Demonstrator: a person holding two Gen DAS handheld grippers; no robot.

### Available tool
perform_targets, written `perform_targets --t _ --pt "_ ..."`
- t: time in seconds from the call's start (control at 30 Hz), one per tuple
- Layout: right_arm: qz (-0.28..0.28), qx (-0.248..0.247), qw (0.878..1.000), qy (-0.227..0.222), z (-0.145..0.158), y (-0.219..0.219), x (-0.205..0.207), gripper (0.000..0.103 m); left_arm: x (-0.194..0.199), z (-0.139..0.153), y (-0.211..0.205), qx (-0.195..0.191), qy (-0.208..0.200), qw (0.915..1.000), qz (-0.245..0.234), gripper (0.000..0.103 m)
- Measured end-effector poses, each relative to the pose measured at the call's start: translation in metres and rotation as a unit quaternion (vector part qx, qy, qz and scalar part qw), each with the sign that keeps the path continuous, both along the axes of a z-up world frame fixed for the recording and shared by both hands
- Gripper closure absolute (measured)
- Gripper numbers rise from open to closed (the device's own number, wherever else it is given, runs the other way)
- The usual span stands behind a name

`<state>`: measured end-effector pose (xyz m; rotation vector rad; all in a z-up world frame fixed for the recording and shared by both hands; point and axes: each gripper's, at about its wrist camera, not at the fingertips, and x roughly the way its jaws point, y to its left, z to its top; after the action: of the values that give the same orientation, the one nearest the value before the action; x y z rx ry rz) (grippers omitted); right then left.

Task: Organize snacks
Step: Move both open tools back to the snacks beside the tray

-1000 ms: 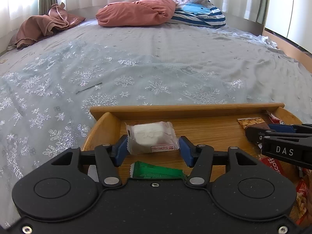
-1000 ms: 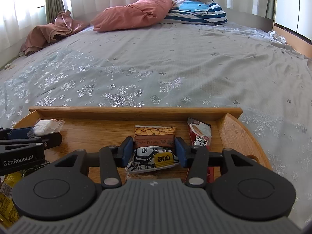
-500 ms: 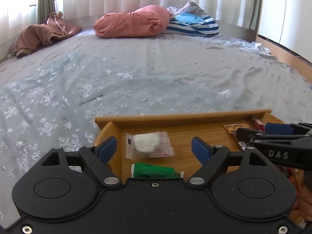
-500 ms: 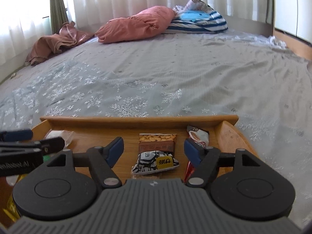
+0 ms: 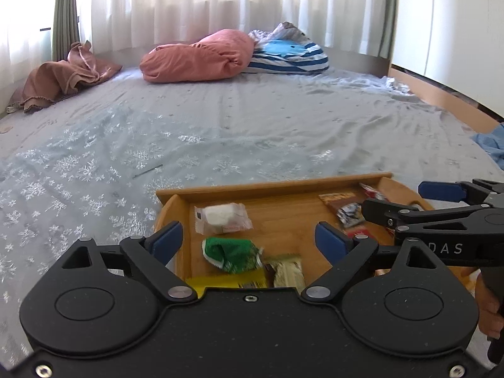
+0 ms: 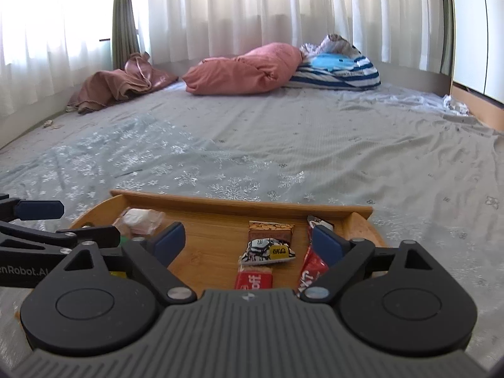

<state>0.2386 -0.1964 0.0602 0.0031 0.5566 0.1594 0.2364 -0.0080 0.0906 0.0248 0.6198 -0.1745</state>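
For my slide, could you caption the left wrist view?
Open left gripper above a wooden tray of snacks on a bed.

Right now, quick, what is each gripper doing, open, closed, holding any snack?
Left gripper: jaws opening, empty, above the white wrapped snack.
Right gripper: jaws opening, empty, above the black-and-white snack packet.

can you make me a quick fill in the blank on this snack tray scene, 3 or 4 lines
1. The snacks lie in a wooden ____ on the bed.
2. The white snack lies beyond a crumpled ____ wrapper.
3. At the head of the bed, the striped pillow lies next to a ____ one.
4. The left tongs and right tongs are opening and hold ____.

Missing words: tray; green; pink; nothing
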Motion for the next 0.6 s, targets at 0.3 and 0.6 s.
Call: perform_targets --t 0.3,0.6 --pt "0.011 -0.003 0.999 -0.033 0.009 -0.008 -0.054 0.0 -0.059 0.012 -0.002 -0.014 -0.014 0.9996 -0.017 0.012" --pt "0.009 -0.038 0.997 -0.065 0.003 -0.008 -0.107 0.0 -0.11 0.008 -0.006 -0.024 -0.021 0.9988 -0.037 0.012"
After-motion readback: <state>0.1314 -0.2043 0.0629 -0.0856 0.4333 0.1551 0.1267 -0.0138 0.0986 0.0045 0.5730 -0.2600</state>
